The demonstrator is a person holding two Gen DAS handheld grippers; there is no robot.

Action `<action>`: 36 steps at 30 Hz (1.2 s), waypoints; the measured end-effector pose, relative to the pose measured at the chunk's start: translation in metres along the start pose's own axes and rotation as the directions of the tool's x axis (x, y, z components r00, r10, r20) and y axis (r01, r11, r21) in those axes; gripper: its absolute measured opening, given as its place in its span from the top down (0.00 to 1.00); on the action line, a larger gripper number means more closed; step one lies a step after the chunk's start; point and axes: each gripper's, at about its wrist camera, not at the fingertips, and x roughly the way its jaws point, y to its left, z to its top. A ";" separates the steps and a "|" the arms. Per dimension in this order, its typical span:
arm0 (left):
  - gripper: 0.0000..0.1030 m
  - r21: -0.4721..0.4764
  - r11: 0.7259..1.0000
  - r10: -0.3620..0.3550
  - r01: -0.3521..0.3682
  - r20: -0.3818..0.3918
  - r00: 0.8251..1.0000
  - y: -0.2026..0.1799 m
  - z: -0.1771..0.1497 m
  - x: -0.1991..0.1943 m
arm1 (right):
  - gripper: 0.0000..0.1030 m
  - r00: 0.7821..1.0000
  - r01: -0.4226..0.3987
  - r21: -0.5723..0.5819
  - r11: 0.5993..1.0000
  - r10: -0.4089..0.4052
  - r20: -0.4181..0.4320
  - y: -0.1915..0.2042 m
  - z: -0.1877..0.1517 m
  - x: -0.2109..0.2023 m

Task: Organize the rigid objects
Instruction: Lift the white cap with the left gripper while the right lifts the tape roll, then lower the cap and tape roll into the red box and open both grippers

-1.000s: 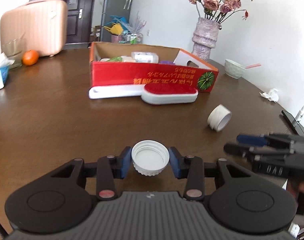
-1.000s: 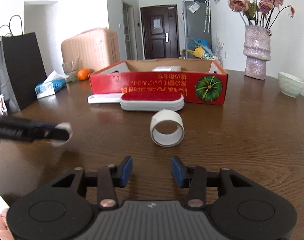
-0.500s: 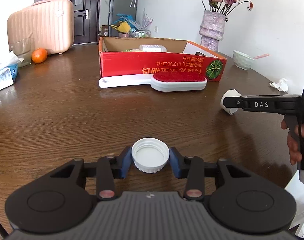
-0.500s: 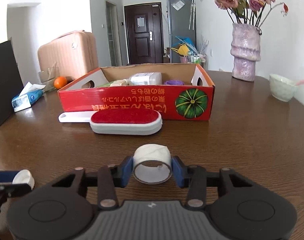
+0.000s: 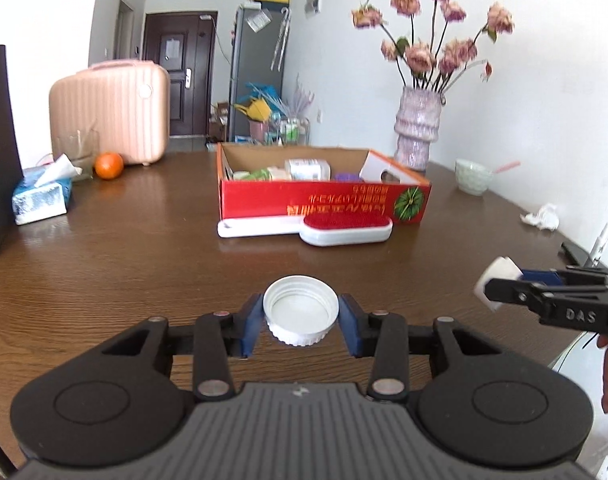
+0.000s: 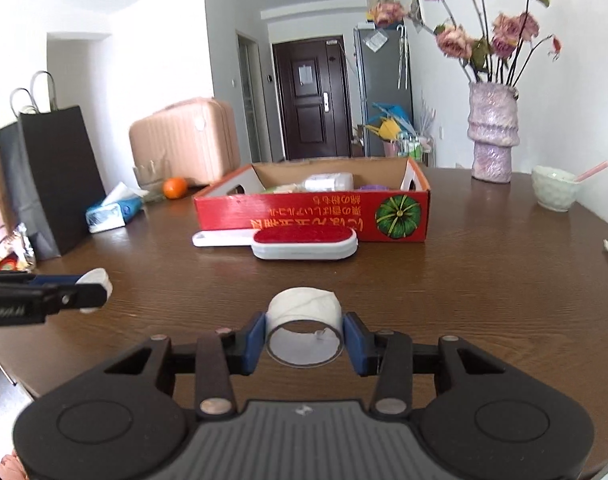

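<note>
My left gripper (image 5: 301, 322) is shut on a white screw cap (image 5: 301, 310), open side up, held above the brown table (image 5: 144, 264). My right gripper (image 6: 304, 338) is shut on a white tape roll (image 6: 304, 314) and holds it above the table. Each gripper shows at the edge of the other's view: the right one with the roll (image 5: 498, 282), the left one with the cap (image 6: 96, 280). A red cardboard box (image 5: 324, 204) (image 6: 312, 212) with several items inside stands ahead. A red-and-white lint brush (image 5: 304, 228) (image 6: 278, 242) lies against its near side.
A vase of dried roses (image 6: 492, 136), a pale bowl with a spoon (image 6: 554, 192) and crumpled tissue (image 5: 542, 216) are on the right. A tissue pack (image 5: 42, 196), an orange (image 5: 109, 165), a black paper bag (image 6: 50, 176) and a pink suitcase (image 5: 112, 116) are on the left.
The right gripper closed on the tape roll and lifted it off the table. Both grippers rose with their loads. The left gripper kept hold of the cap.
</note>
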 end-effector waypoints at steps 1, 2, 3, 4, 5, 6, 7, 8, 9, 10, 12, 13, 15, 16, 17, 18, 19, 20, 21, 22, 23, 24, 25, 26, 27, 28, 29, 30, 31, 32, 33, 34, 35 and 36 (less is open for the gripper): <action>0.60 -0.001 1.000 0.000 0.000 0.009 1.000 -0.001 -0.001 -0.006 | 0.60 1.000 0.002 -0.004 1.000 -0.001 0.011 0.001 0.000 -0.008; 0.60 0.001 1.000 0.000 0.000 0.018 1.000 -0.004 -0.002 -0.012 | 0.60 1.000 0.003 -0.006 1.000 -0.002 0.024 0.002 -0.001 -0.016; 0.60 0.006 1.000 0.001 -0.001 0.030 1.000 -0.006 -0.004 -0.018 | 0.60 0.999 0.004 -0.006 1.000 -0.004 0.036 0.003 -0.002 -0.023; 0.60 0.011 1.000 0.000 -0.001 0.043 0.999 -0.009 -0.006 -0.025 | 0.60 0.999 0.006 -0.005 1.000 -0.005 0.047 0.004 -0.004 -0.030; 0.60 0.015 1.000 0.000 0.000 0.054 0.999 -0.011 -0.008 -0.032 | 0.60 0.998 0.006 -0.005 1.000 -0.005 0.056 0.004 -0.006 -0.036; 0.60 0.015 1.000 -0.001 0.000 0.064 0.998 -0.013 -0.010 -0.039 | 0.60 0.998 0.005 -0.006 1.000 -0.004 0.062 0.005 -0.008 -0.042; 0.60 0.016 1.000 -0.002 0.001 0.072 0.997 -0.015 -0.012 -0.045 | 0.60 0.998 0.002 -0.009 1.000 -0.001 0.066 0.007 -0.011 -0.048; 0.60 0.017 1.000 -0.002 0.001 0.078 0.997 -0.017 -0.014 -0.051 | 0.60 0.998 0.000 -0.010 1.000 0.001 0.070 0.008 -0.013 -0.053; 0.60 0.019 1.000 -0.001 -0.001 0.087 0.996 -0.018 -0.017 -0.057 | 0.60 0.997 -0.001 -0.012 1.000 0.002 0.076 0.009 -0.016 -0.058; 0.60 0.019 1.000 0.000 -0.002 0.095 0.996 -0.020 -0.019 -0.062 | 0.60 0.997 0.000 -0.015 1.000 0.002 0.081 0.010 -0.018 -0.064; 0.60 0.017 1.000 0.001 -0.002 0.104 0.995 -0.022 -0.023 -0.071 | 0.60 0.996 0.000 -0.014 1.000 0.001 0.094 0.012 -0.023 -0.074; 0.60 0.016 1.000 0.001 -0.003 0.111 0.994 -0.022 -0.024 -0.075 | 0.60 0.995 0.001 -0.015 1.000 0.001 0.099 0.013 -0.025 -0.078; 0.60 0.017 1.000 0.004 -0.006 0.121 0.993 -0.024 -0.028 -0.082 | 0.60 0.994 0.004 -0.018 1.000 -0.002 0.109 0.014 -0.028 -0.086; 0.60 0.016 1.000 0.003 -0.005 0.125 0.992 -0.024 -0.029 -0.085 | 0.60 0.994 0.007 -0.019 1.000 -0.005 0.114 0.015 -0.029 -0.089; 0.60 0.014 1.000 0.001 -0.003 0.130 0.992 -0.024 -0.029 -0.087 | 0.60 0.993 0.009 -0.020 1.000 -0.006 0.118 0.016 -0.030 -0.092; 0.60 0.014 1.000 -0.001 -0.001 0.133 0.991 -0.024 -0.029 -0.089 | 0.60 0.993 0.007 -0.021 1.000 -0.005 0.122 0.017 -0.031 -0.095; 0.60 0.013 1.000 -0.001 0.000 0.136 0.991 -0.024 -0.029 -0.090 | 0.60 0.992 0.005 -0.022 1.000 -0.003 0.126 0.018 -0.031 -0.097; 0.60 0.014 1.000 -0.002 0.000 0.138 0.990 -0.023 -0.028 -0.090 | 0.60 0.992 0.004 -0.025 1.000 -0.001 0.130 0.019 -0.031 -0.098; 0.60 0.014 1.000 -0.003 0.001 0.138 0.990 -0.023 -0.027 -0.089 | 0.60 0.991 0.002 -0.028 1.000 0.002 0.133 0.019 -0.031 -0.100; 0.60 0.015 1.000 -0.005 0.003 0.139 0.990 -0.023 -0.026 -0.088 | 0.60 0.991 0.000 -0.028 1.000 0.004 0.137 0.019 -0.030 -0.099; 0.60 0.016 1.000 -0.008 0.005 0.139 0.990 -0.023 -0.026 -0.087 | 0.60 0.990 0.000 -0.025 1.000 0.004 0.140 0.019 -0.030 -0.098; 0.60 0.016 1.000 -0.008 0.006 0.135 0.991 -0.022 -0.025 -0.085 | 0.60 0.990 -0.002 -0.021 1.000 0.005 0.140 0.019 -0.029 -0.096; 0.60 0.017 1.000 -0.008 0.006 0.130 0.991 -0.022 -0.025 -0.082 | 0.60 0.991 -0.005 -0.018 1.000 0.008 0.137 0.019 -0.028 -0.093; 0.60 0.021 1.000 -0.007 0.004 0.125 0.992 -0.022 -0.025 -0.079 | 0.60 0.991 -0.008 -0.017 1.000 0.010 0.133 0.019 -0.028 -0.089; 0.60 0.023 1.000 -0.004 0.001 0.122 0.993 -0.021 -0.024 -0.076 | 0.60 0.991 -0.008 -0.018 1.000 0.010 0.130 0.018 -0.027 -0.085; 0.60 0.023 1.000 0.000 -0.002 0.119 0.993 -0.019 -0.023 -0.072 | 0.60 0.992 -0.009 -0.018 1.000 0.011 0.127 0.018 -0.027 -0.082; 0.60 0.022 1.000 0.003 -0.006 0.115 0.993 -0.018 -0.020 -0.068 | 0.60 0.992 -0.009 -0.016 1.000 0.011 0.123 0.017 -0.026 -0.078; 0.60 0.021 1.000 0.006 -0.008 0.113 0.994 -0.015 -0.017 -0.063 | 0.60 0.993 -0.009 -0.013 1.000 0.010 0.121 0.016 -0.024 -0.075; 0.60 0.021 1.000 0.011 -0.013 0.112 0.994 -0.014 -0.013 -0.058 | 0.60 0.993 -0.009 -0.009 1.000 0.010 0.119 0.014 -0.022 -0.071; 0.60 0.022 1.000 0.015 -0.018 0.112 0.994 -0.012 -0.009 -0.052 | 0.60 0.993 -0.007 -0.007 1.000 0.008 0.115 0.012 -0.020 -0.066; 0.60 0.024 0.999 0.018 -0.021 0.113 0.993 -0.009 -0.004 -0.047 | 0.60 0.994 -0.005 -0.005 1.000 0.006 0.112 0.010 -0.017 -0.062; 0.60 0.026 0.999 0.021 -0.024 0.116 0.993 -0.007 0.003 -0.040 | 0.60 0.994 -0.004 -0.003 1.000 0.004 0.111 0.008 -0.013 -0.056; 0.60 0.029 0.999 0.026 -0.029 0.117 0.993 -0.005 0.009 -0.032 | 0.60 0.994 -0.004 -0.001 1.000 0.004 0.108 0.005 -0.009 -0.051; 0.60 0.033 0.999 0.031 -0.035 0.115 0.993 -0.002 0.017 -0.023 | 0.60 0.994 -0.005 0.000 1.000 0.005 0.106 0.002 -0.003 -0.045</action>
